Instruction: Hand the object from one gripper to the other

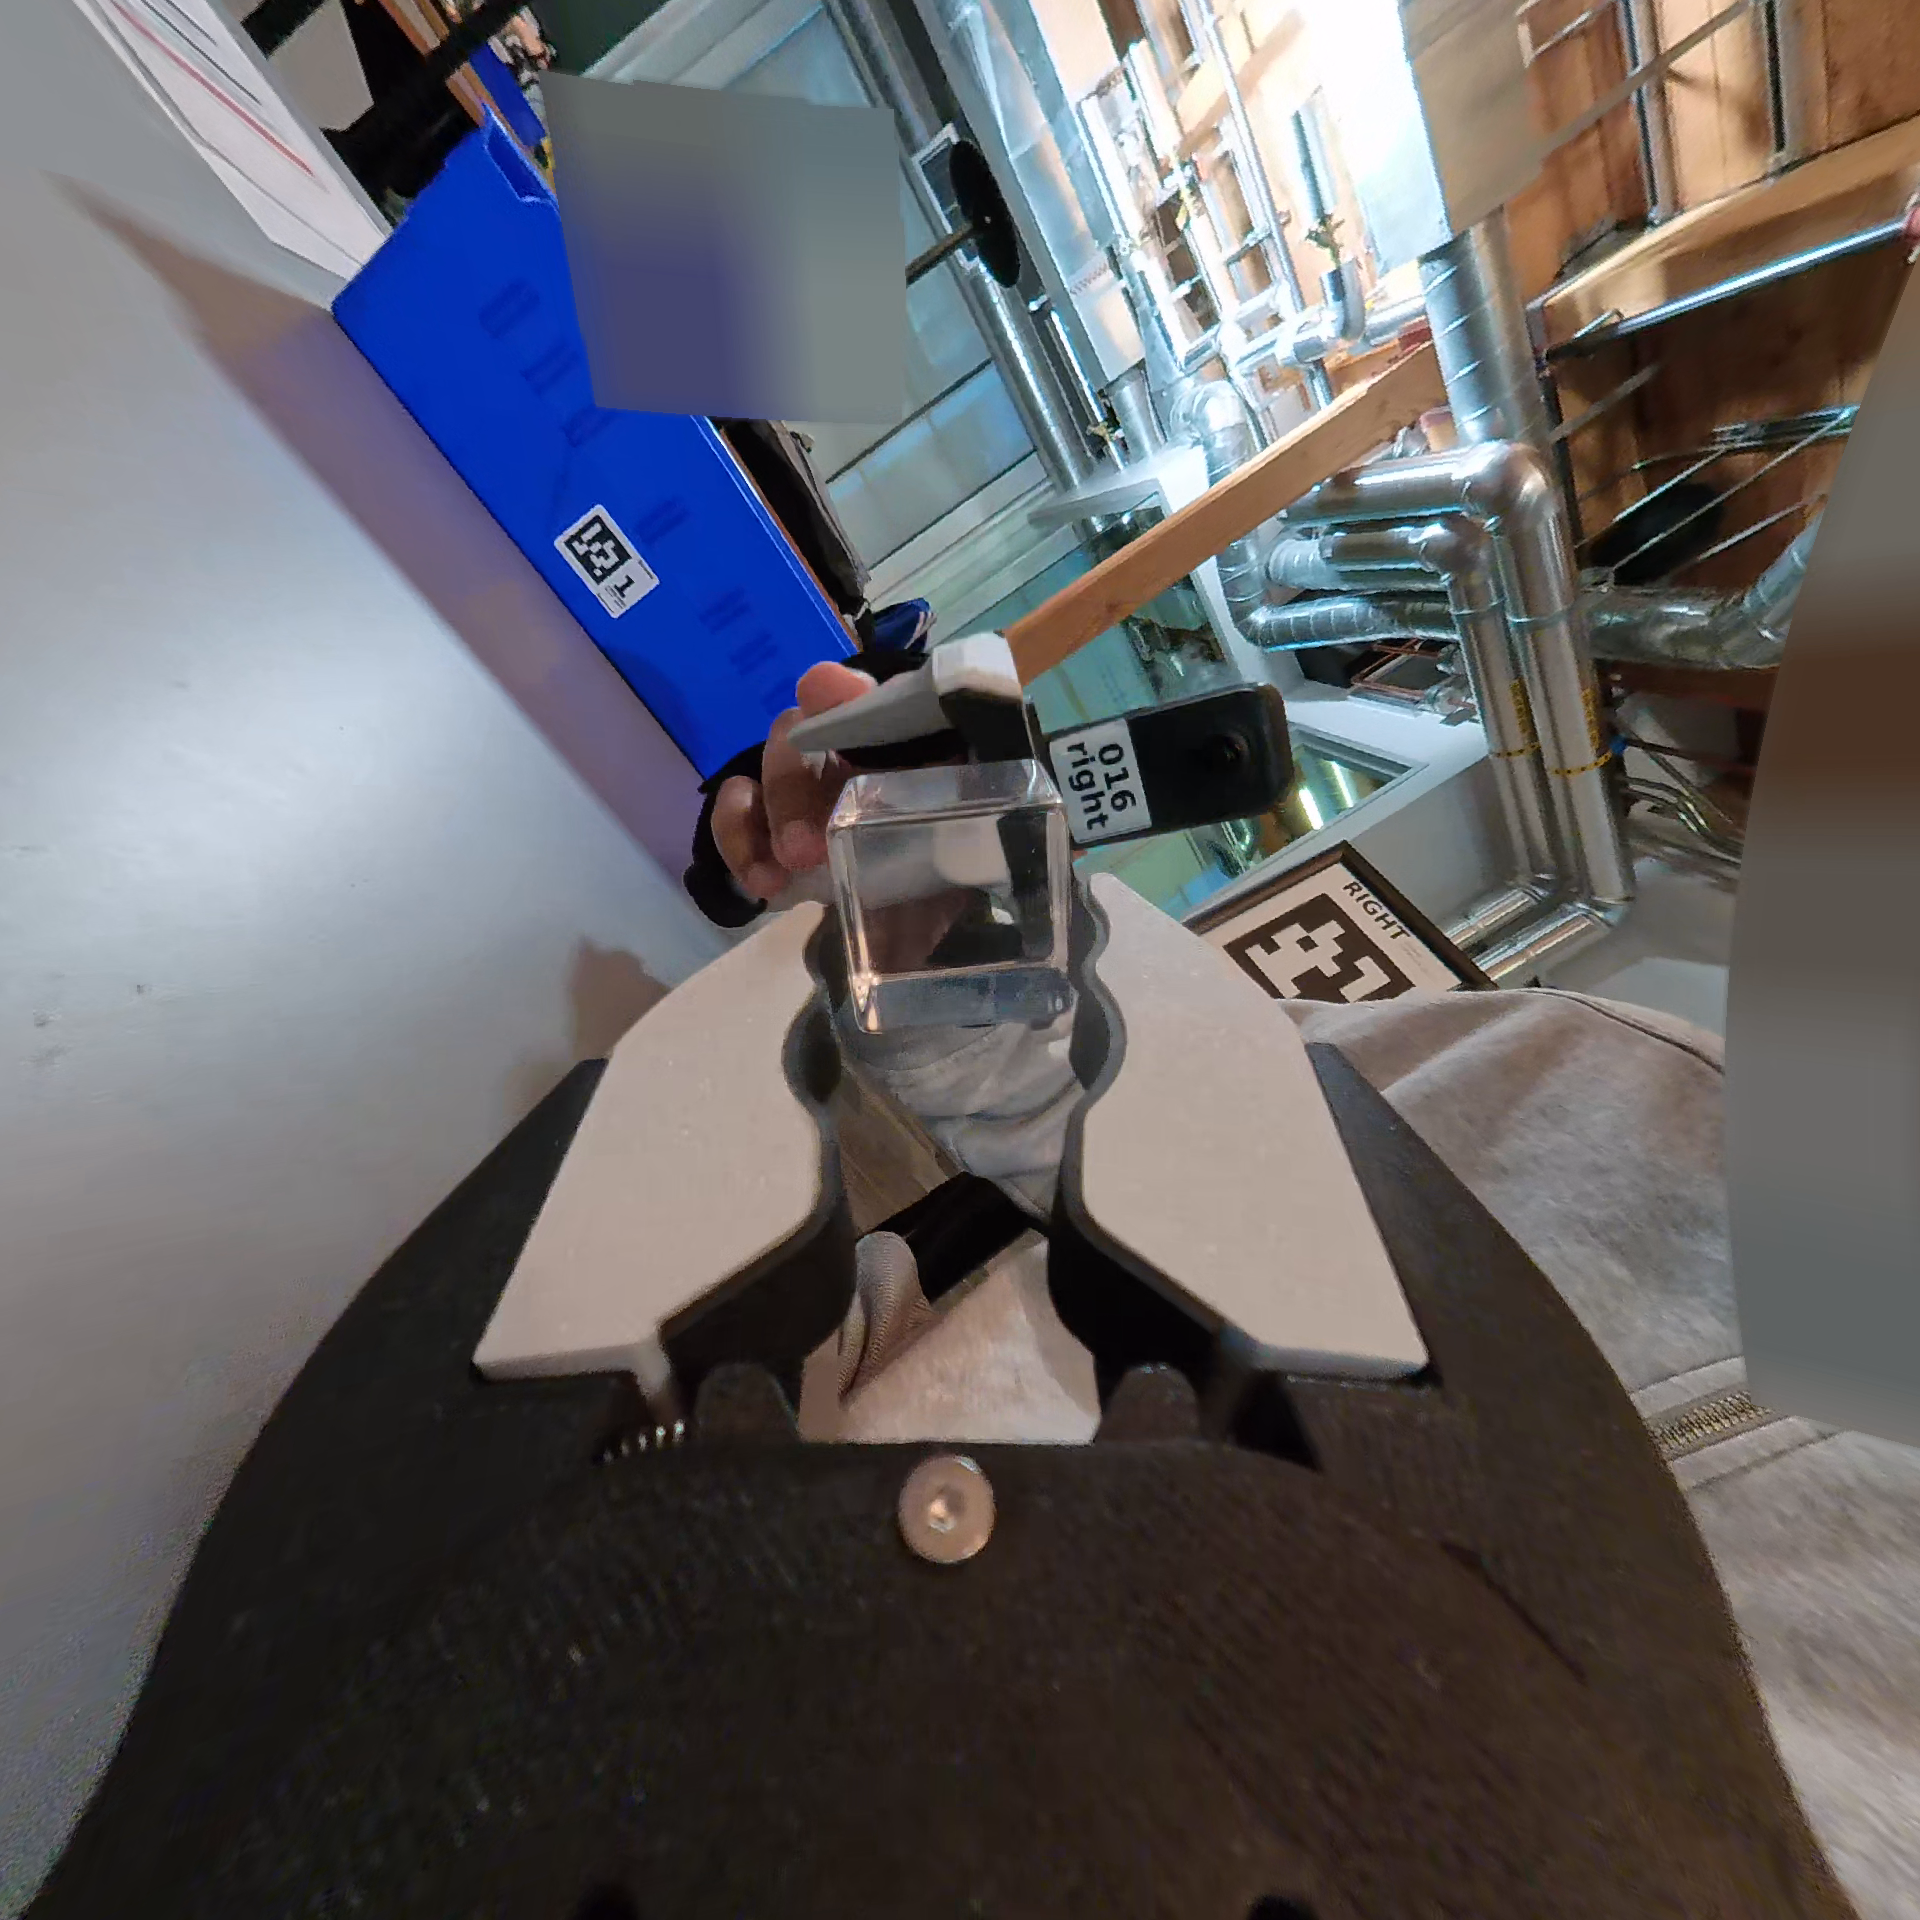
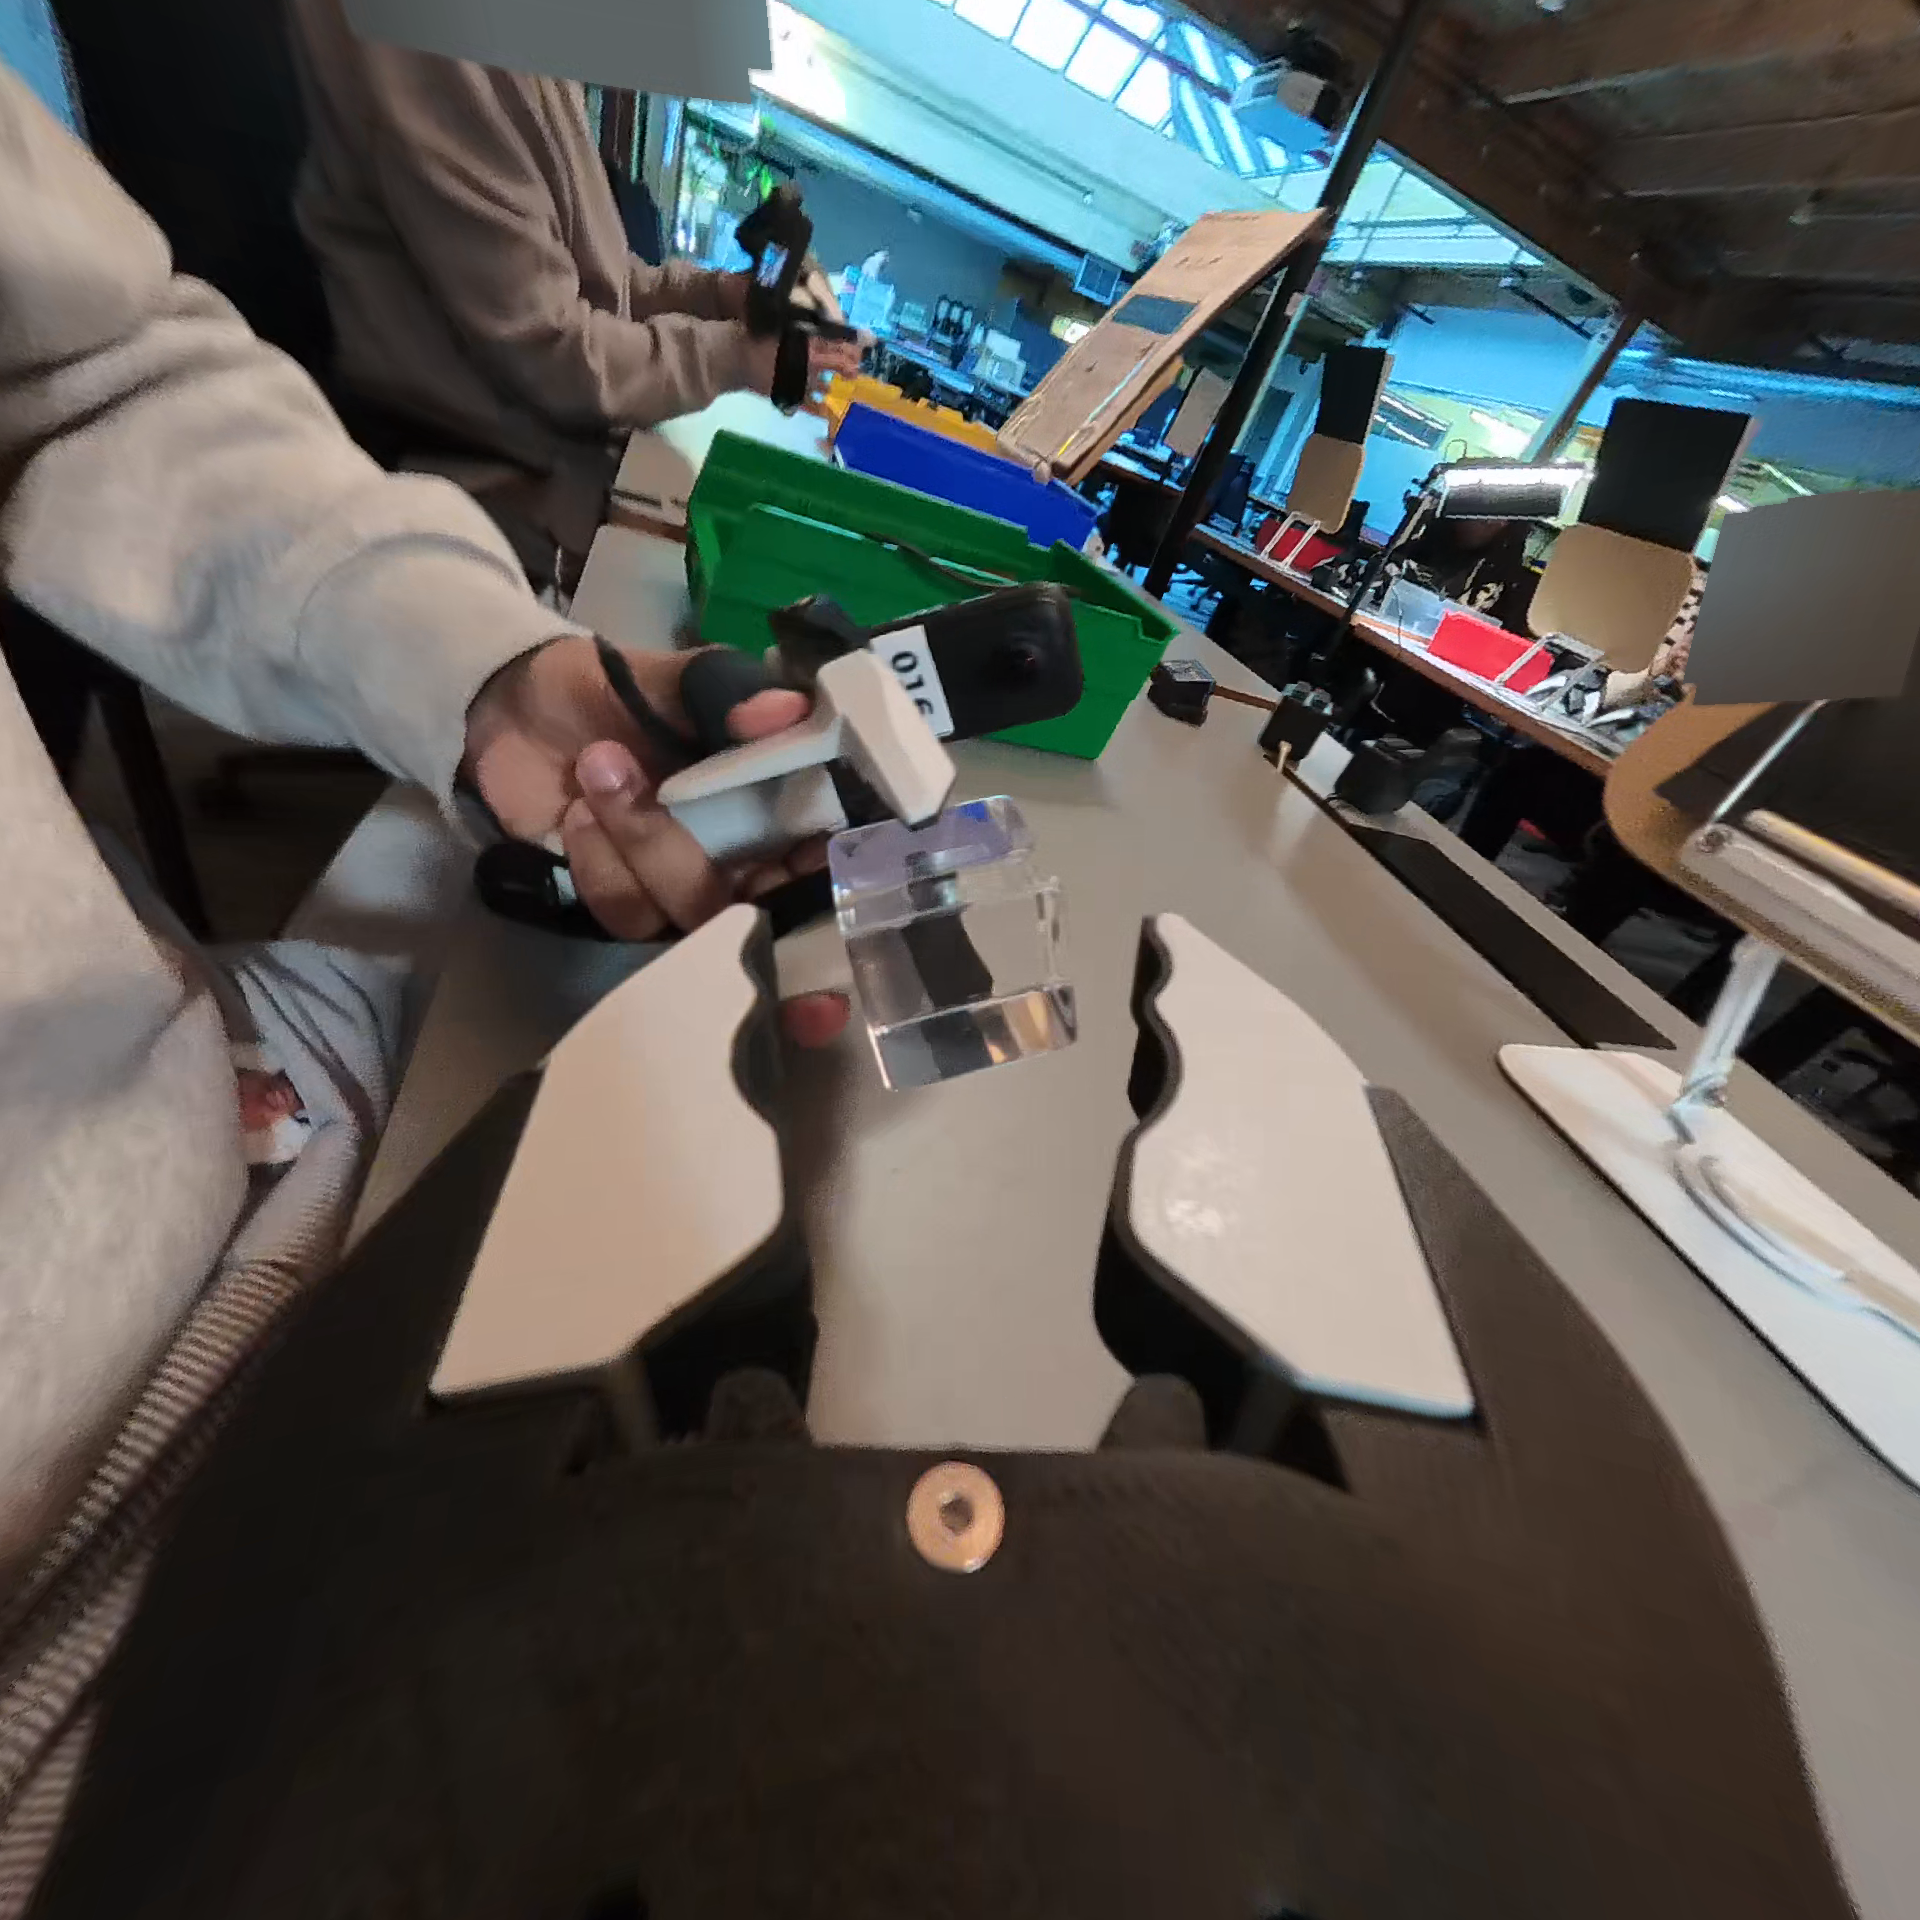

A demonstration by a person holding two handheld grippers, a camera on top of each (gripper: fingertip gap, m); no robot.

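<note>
A grey counter (image 2: pixel 1195 862) in a cluttered workshop lies under the handover. The clear cube (image 1: pixel 951 899) is held in the air, clamped at the tips of the left tongs (image 1: pixel 951 987). In the right wrist view it hangs between the wide-open, empty right tongs (image 2: pixel 956 997), toward eleven o'clock. The transfer looks midway: next, the right tongs must close squarely on free faces before the left lets go.

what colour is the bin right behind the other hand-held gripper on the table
Green. The bin shows best in the right wrist view, standing on the table.
</note>
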